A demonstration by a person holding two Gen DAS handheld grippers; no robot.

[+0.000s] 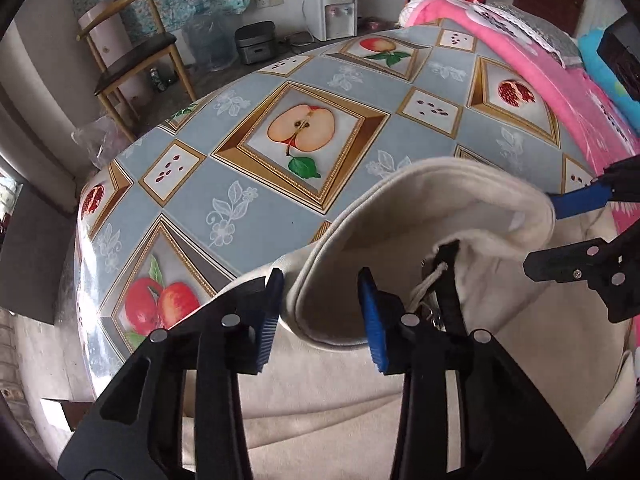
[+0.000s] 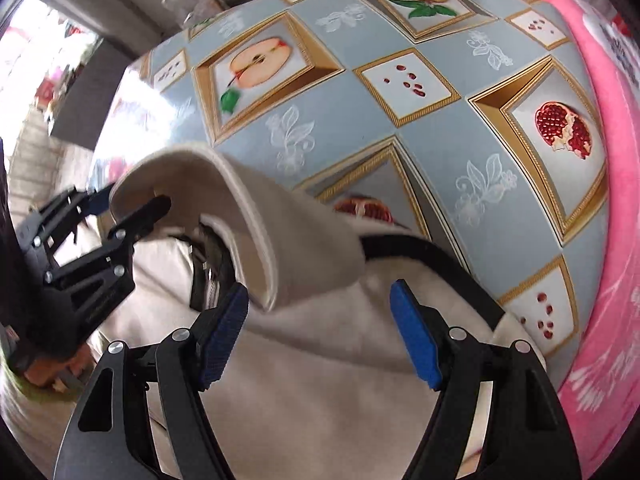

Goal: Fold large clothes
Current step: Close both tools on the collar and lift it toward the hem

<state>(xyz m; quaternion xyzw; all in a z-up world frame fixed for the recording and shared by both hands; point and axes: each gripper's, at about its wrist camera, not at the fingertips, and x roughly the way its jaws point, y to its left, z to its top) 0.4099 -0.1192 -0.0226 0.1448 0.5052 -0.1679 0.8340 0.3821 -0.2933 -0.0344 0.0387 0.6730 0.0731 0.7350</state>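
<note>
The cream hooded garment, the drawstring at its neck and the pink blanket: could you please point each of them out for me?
cream hooded garment (image 1: 460, 200): left wrist view, on the hood's inner lining.
drawstring (image 1: 430, 280): left wrist view, on the cord beside the black strip.
pink blanket (image 2: 612, 160): right wrist view, on its plush surface beside the tablecloth.

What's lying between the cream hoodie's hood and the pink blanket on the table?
Only bare fruit-print tablecloth. In the right wrist view nothing rests between the hood and the pink blanket.
</note>
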